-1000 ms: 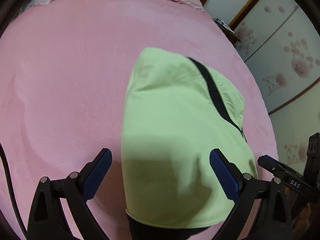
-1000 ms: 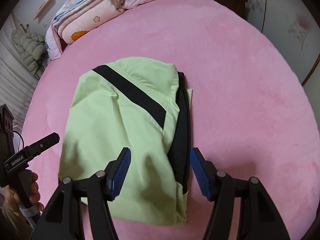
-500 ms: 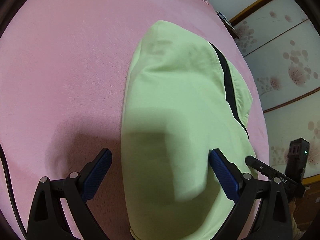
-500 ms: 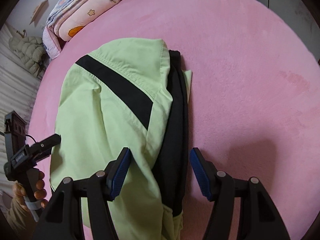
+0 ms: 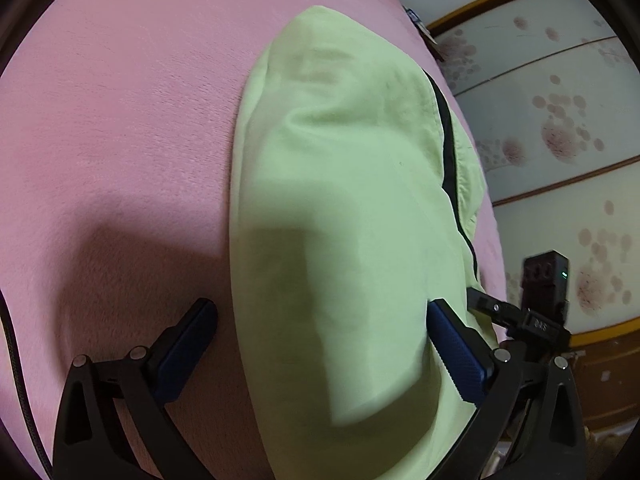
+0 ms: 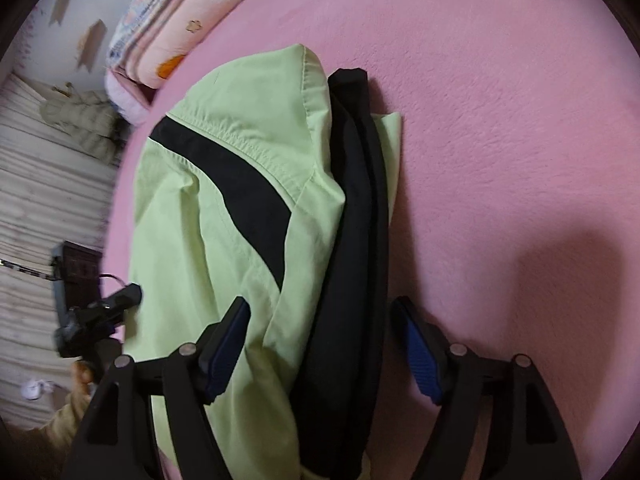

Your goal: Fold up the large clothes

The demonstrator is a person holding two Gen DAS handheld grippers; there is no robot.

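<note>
Both hand-held grippers have been brought down closer to the folded green jacket (image 5: pixel 340 208) since the earlier frame. The left hand-held gripper (image 5: pixel 320 344) is spread wide over the jacket's left edge. The right hand-held gripper (image 6: pixel 320 344) is opening, with the jacket's black folded edge between its fingers. The jacket lies on the pink bed (image 6: pixel 500 120).
</note>
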